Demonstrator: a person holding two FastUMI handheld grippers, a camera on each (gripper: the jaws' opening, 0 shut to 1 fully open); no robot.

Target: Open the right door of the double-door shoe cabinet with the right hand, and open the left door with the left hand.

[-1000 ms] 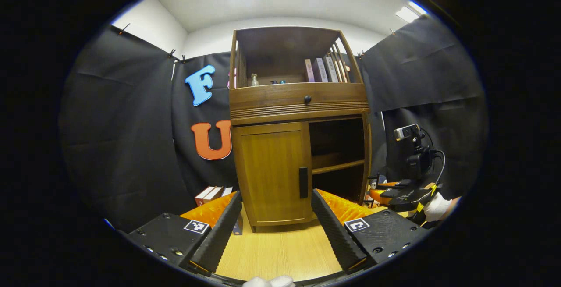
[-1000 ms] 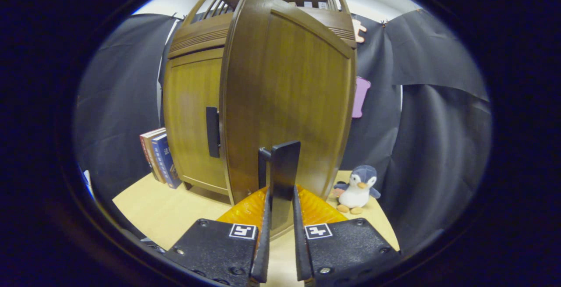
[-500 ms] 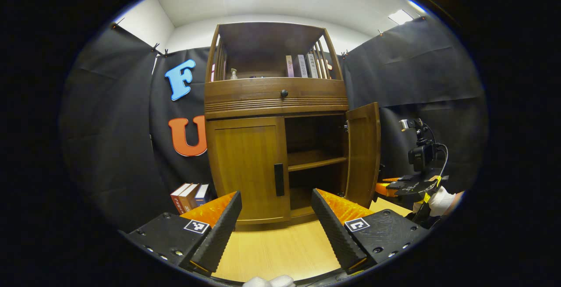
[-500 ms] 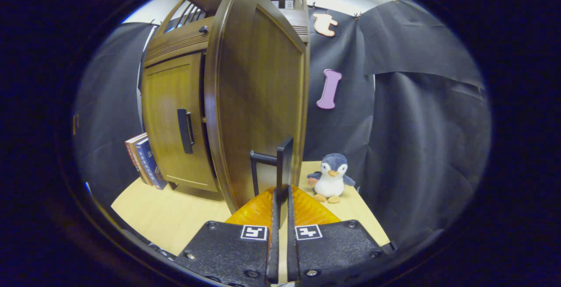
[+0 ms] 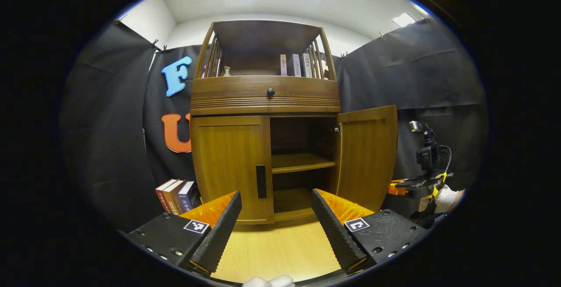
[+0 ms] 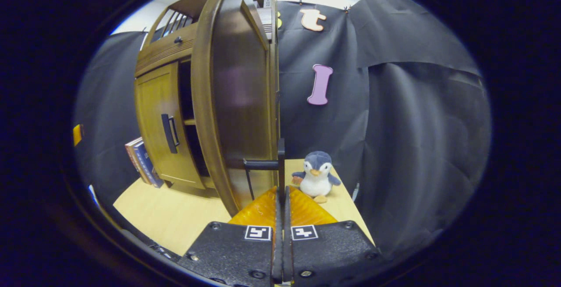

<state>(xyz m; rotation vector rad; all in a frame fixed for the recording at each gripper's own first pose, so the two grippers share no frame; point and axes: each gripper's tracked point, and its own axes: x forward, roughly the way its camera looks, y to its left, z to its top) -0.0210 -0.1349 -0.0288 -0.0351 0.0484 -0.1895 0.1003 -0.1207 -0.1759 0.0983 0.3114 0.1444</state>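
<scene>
The brown wooden shoe cabinet (image 5: 265, 98) stands on the light wood table. Its left door (image 5: 230, 168) is closed, with a black handle (image 5: 261, 181) at its inner edge. The right door (image 5: 367, 155) is swung wide open, showing a shelf inside. My left gripper (image 5: 276, 223) is open, a short way in front of the cabinet and touching nothing. In the right gripper view my right gripper (image 6: 281, 190) is shut on the right door's black handle (image 6: 280, 164), with the door (image 6: 236, 103) seen nearly edge-on. The right gripper (image 5: 412, 184) and a gloved hand also appear beyond the open door.
Books (image 5: 175, 195) lean on the table left of the cabinet. A penguin plush (image 6: 315, 175) sits on the table right of the open door, near the black cloth wall. More books stand on the cabinet's top shelf (image 5: 298, 65). A drawer knob (image 5: 271, 91) sits above the doors.
The right door has swung much farther open, drawn by my right gripper on its handle. In the left gripper view the cabinet has shifted left; the left gripper stays open.
</scene>
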